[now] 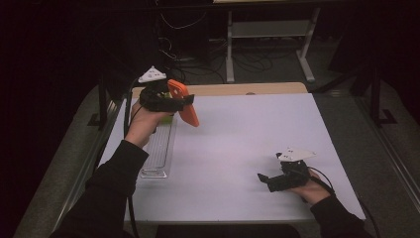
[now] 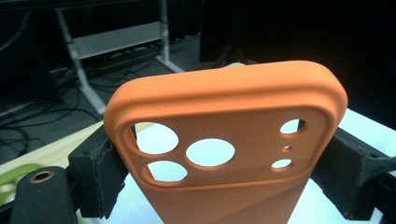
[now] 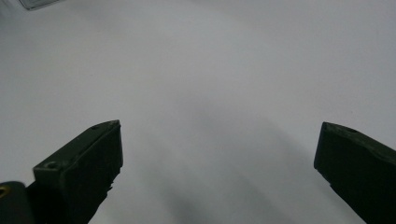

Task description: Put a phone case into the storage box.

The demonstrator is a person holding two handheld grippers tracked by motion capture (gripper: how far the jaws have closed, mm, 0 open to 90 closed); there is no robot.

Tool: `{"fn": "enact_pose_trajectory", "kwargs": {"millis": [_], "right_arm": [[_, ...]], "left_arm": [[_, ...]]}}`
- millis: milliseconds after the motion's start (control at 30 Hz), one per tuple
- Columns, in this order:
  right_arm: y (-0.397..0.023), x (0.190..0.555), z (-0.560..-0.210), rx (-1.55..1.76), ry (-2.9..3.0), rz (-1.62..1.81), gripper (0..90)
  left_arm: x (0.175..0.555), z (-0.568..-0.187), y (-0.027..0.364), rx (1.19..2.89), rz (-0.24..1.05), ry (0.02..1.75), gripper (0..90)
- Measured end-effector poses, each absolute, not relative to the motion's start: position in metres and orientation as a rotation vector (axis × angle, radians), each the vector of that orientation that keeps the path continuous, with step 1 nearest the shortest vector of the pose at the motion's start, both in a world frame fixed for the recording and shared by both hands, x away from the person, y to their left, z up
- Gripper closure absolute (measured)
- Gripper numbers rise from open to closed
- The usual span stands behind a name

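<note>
Case: my left gripper [image 1: 185, 101] clamps the orange phone case [image 2: 224, 140] by its long edges, raised above the table's [image 1: 237, 148] far left.
Handling: I judge it light, flexible; squeeze gently.
Right gripper [image 3: 219, 154]: jaws spread, nothing between.

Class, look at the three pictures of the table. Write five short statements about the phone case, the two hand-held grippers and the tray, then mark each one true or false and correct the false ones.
1. The left hand-held gripper is closed on an orange phone case. True.
2. The phone case lies flat on the white table. False: it is held up in the air above the table.
3. The right hand-held gripper stands open with nothing between its jaws. True.
4. The clear tray lies by the table's right edge. False: it lies near the left edge, below the left hand-held gripper.
5. The phone case has no holes. False: it has several round cut-outs at one end.
</note>
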State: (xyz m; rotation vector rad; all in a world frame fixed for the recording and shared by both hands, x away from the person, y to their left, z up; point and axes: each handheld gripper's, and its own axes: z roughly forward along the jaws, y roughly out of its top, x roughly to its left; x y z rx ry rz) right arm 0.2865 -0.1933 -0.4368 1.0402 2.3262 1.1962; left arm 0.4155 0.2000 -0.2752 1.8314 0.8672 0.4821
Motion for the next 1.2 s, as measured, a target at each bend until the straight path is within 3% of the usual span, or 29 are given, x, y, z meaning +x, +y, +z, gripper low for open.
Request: {"fn": "enact_pose_trajectory", "kwargs": {"millis": [533,1200], "right_arm": [[-0.192,0.286,-0.438,1.047,2.339,1.188,0.5],[-0.191,0.286,-0.436,1.06,2.336,1.206,0.5]], "left_arm": [[0.436,-0.28,0.235,1.813,0.68,1.088,13.6],[0.47,-0.316,0.242,1.829,0.85,1.357,13.4]]}}
